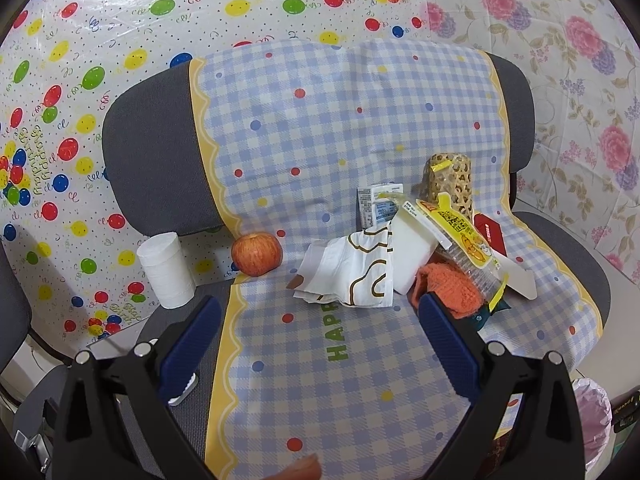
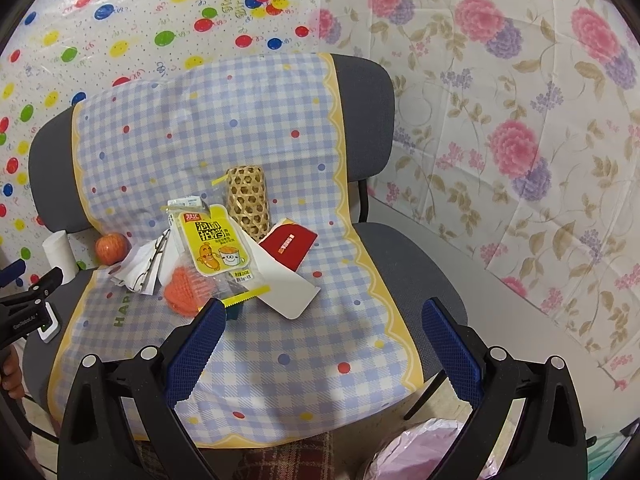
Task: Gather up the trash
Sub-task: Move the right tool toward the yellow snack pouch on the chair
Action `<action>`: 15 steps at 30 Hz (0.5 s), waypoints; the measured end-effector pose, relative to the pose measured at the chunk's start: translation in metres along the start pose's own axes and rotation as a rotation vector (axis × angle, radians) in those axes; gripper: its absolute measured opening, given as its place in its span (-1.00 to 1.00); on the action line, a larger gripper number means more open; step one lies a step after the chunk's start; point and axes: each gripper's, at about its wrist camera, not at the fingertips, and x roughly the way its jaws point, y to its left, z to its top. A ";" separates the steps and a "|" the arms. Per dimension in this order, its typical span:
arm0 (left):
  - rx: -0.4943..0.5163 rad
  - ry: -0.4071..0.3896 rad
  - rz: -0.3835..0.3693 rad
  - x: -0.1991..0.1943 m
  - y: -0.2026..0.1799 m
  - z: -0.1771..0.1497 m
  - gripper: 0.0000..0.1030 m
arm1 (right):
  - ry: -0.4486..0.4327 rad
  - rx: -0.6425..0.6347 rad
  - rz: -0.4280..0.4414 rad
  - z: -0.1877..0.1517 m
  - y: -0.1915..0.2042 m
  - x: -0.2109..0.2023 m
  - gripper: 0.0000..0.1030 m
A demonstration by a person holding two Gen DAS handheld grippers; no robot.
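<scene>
Grey chair, covers and non-trash items, as we see them.
We see a grey chair (image 2: 372, 92) draped with a blue-and-white checked cloth (image 2: 248, 344) with yellow scalloped edging and "HAPP" lettering. On the seat we note a red apple (image 1: 257, 254) at the cloth's left edge, and a white paper roll (image 1: 166, 270) standing upright on bare grey seat left of it. A woven bamboo cylinder (image 2: 247, 204) stands upright against the backrest. Behind the chair we see a balloon-print sheet (image 1: 120, 20) and, to its right, a floral sheet (image 2: 520, 120).
</scene>
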 end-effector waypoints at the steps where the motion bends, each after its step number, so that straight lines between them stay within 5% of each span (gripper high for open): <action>1: 0.000 0.003 0.001 0.002 0.001 -0.001 0.87 | 0.003 -0.002 0.006 -0.001 -0.002 0.001 0.88; 12: -0.003 0.066 -0.040 0.037 0.004 -0.010 0.87 | -0.007 -0.160 0.032 -0.007 0.032 0.052 0.88; 15: 0.009 0.062 -0.036 0.044 0.003 -0.012 0.87 | 0.070 -0.139 0.076 -0.010 0.041 0.061 0.88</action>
